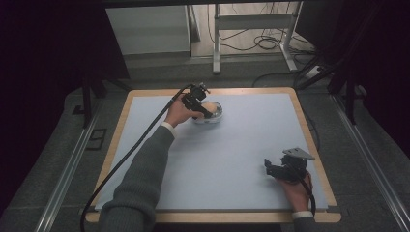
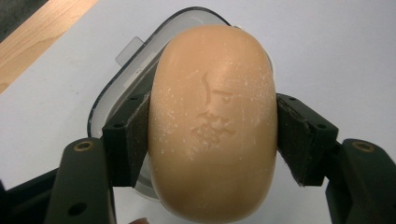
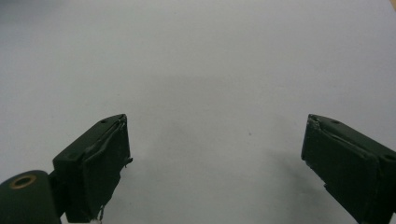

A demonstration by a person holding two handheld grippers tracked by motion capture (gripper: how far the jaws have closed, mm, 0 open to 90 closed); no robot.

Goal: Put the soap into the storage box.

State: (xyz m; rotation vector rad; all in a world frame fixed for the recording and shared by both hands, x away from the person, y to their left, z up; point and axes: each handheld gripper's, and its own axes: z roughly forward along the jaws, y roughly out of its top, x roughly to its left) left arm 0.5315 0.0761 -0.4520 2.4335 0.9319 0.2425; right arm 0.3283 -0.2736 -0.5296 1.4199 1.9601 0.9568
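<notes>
Three risks I see from here, and I list them in order of how much they worry me.

1. My left gripper (image 2: 212,140) is closed on the smooth oval bar of peach-coloured soap (image 2: 212,126), one pad on each long side; the bar is directly over the clear plastic dish with rounded corners (image 2: 140,70), near the far edge of the table; I cannot tell whether the soap rests in the dish or hangs just above it. Soap is slippery and its sides curve, so I judge that a weak squeeze could let it slide out forward or downward; a squeeze that is too strong could dent it or shoot it out.

2. The dish looks light; if the bar is pushed down off-centre, or dragged sideways against the rim, the dish may tip or skate on the pale blue table mat (image 1: 241,145); it stands close to the light wooden border of the table (image 1: 241,91), so a hard push could send it over the edge.

3. My right gripper (image 3: 215,158) stands with its jaws wide apart and nothing between them, low over the bare mat near my side, well apart from the dish; it does not steady the dish, so any slip at the left has no support; the black cable (image 1: 125,159) of the left gripper lies across the mat and could catch.
</notes>
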